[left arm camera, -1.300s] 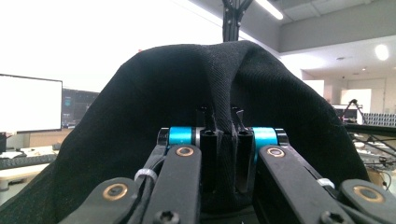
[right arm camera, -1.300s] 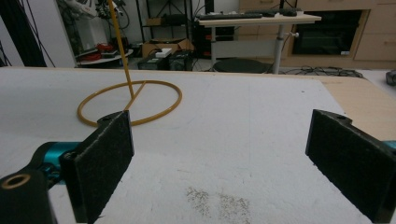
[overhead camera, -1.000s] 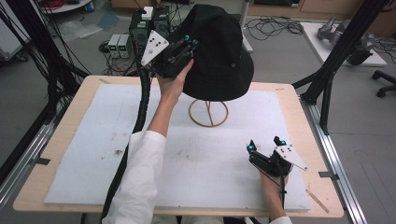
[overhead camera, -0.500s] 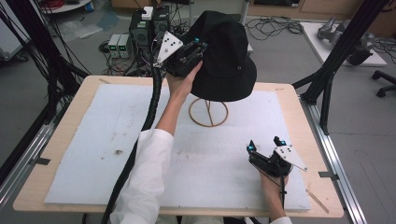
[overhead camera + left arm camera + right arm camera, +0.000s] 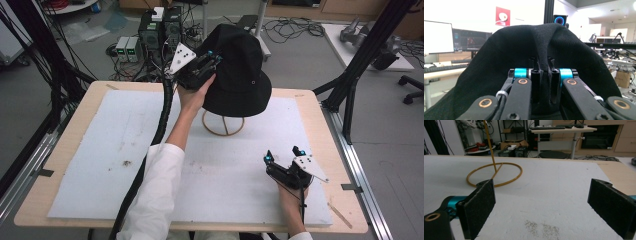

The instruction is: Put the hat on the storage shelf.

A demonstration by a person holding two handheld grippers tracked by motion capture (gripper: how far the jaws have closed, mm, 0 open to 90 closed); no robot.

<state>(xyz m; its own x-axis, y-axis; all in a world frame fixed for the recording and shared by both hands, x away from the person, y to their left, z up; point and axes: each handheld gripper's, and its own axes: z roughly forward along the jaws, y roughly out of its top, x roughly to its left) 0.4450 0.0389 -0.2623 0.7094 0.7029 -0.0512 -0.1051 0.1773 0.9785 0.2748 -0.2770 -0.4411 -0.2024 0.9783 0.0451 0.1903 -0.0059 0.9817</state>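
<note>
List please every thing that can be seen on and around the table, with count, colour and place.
hat: one, black, above the stand, pinched by the left gripper
stand: one, yellow ring base with thin pole, on the mat, far middle
mat: one, white, covers the table
table: one, light wood
electronic boxes: several, on the floor beyond the table
left gripper: one, black, shut on hat fabric
right gripper: one, black, open, near right of mat
sleeve: one, white, left arm

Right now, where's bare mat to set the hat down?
Free: the white mat left of the sleeve, and the stretch between the stand's ring and the right hand-held gripper. Crowded: under the hat, around the stand.
</note>
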